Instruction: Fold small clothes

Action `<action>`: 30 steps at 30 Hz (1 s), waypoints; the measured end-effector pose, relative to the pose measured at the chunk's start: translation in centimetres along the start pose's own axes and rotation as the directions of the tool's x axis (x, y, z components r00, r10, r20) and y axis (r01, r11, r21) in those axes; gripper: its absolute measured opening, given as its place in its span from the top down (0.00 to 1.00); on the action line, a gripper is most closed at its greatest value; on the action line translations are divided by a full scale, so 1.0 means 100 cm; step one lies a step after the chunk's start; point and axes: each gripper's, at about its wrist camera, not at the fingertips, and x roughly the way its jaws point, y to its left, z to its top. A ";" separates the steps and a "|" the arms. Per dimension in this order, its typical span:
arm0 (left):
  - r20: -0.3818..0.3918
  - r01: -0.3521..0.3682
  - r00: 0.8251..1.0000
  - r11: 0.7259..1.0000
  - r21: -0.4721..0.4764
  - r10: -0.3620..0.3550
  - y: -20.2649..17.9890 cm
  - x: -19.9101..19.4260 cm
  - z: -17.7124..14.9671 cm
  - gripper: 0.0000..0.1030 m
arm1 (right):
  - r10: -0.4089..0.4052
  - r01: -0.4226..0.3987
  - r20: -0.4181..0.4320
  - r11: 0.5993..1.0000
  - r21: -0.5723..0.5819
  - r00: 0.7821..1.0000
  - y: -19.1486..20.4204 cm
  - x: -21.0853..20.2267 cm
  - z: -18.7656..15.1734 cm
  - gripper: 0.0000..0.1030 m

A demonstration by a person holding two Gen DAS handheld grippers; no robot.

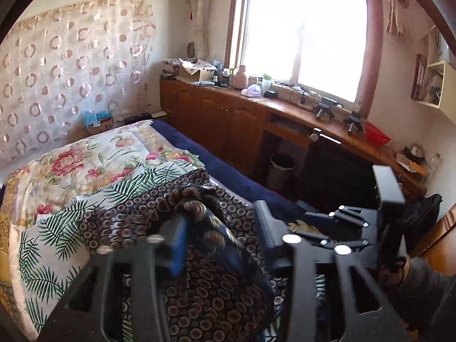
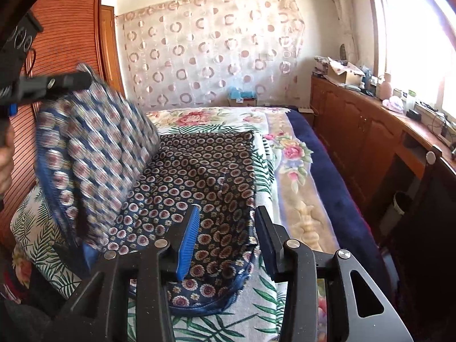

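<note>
A dark navy garment with a small round medallion print (image 2: pixel 199 171) lies on the palm-leaf sheet (image 2: pixel 256 307) on the bed. In the right wrist view my left gripper (image 2: pixel 71 81) comes in from the upper left, shut on one end of the garment, and lifts that end up off the bed in a blurred flap (image 2: pixel 94 142). In the left wrist view the garment (image 1: pixel 205 228) drapes between and over my left fingers (image 1: pixel 178 245). My right gripper (image 2: pixel 225 242) is open and empty, low over the near part of the garment; it also shows in the left wrist view (image 1: pixel 342 228).
A floral quilt (image 1: pixel 85 165) and a navy blanket (image 2: pixel 327 176) cover the bed. Wooden cabinets (image 1: pixel 228 119) with clutter run under the window on the right. A bin (image 1: pixel 280 171) stands in the desk gap. A wooden wardrobe (image 2: pixel 65 42) stands at the left.
</note>
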 end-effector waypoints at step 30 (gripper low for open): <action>-0.024 -0.248 0.968 0.948 -0.199 0.249 0.103 -0.052 -0.105 0.22 | 0.154 -0.165 -0.074 0.971 -0.173 0.985 0.062 0.084 0.056 0.60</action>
